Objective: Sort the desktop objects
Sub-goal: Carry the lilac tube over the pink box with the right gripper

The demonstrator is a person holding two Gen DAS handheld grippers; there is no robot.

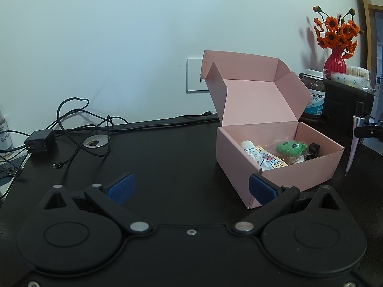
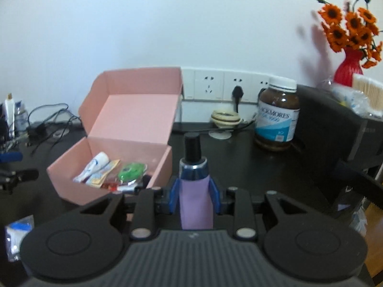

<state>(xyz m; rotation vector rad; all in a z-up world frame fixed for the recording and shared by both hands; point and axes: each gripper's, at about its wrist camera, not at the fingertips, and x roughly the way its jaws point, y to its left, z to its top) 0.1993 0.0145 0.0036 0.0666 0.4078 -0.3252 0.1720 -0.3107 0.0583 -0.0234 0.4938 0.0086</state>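
Observation:
An open pink cardboard box (image 1: 282,172) (image 2: 71,186) stands on the black desk, lid tilted back. Inside lie a white tube (image 1: 251,151) (image 2: 95,165), a green frog toy (image 1: 290,147) (image 2: 130,171) in a clear wrap and some small packets. My left gripper (image 1: 191,186) is open, empty, its right pad beside the box's near corner. My right gripper (image 2: 195,191) is shut on a lilac pen (image 2: 196,201) with a silver collar and black cap, held upright just right of the box. That pen (image 1: 353,148) also shows at the left wrist view's right edge.
A brown supplement bottle (image 2: 277,117) (image 1: 313,95) and a black case (image 2: 335,129) stand at the back right, with a red vase of orange flowers (image 2: 348,67) (image 1: 335,59) on top. Cables and a charger (image 1: 40,141) lie at the left. Wall sockets (image 2: 215,83) run behind.

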